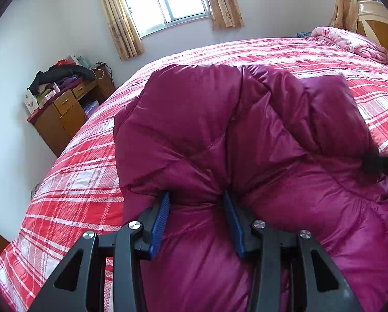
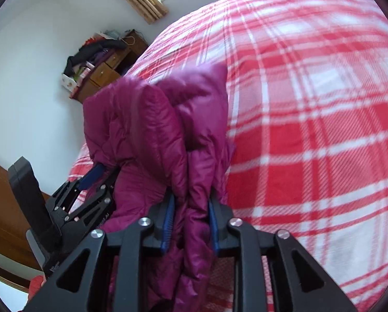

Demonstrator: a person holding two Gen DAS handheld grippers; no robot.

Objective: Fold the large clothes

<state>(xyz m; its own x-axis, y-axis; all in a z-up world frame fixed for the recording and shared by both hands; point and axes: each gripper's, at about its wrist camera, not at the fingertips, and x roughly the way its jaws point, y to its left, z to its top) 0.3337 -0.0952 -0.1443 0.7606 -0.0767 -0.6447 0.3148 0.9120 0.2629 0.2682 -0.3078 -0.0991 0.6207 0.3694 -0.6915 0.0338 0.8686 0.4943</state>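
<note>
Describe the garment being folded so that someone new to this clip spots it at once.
Start at the bed, which is covered in a red and white plaid quilt. On its near side lies a puffy, shiny magenta down jacket, gripped by both grippers. The crumpled pink blanket near the headboard is paler and is not held.

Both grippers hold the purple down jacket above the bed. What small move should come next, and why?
Probably lower both grippers together toward the plaid quilt. The left gripper and right gripper each pinch bunched folds of the jacket, which looks lifted and doubled over, so laying it flat would likely set the fold.
</note>
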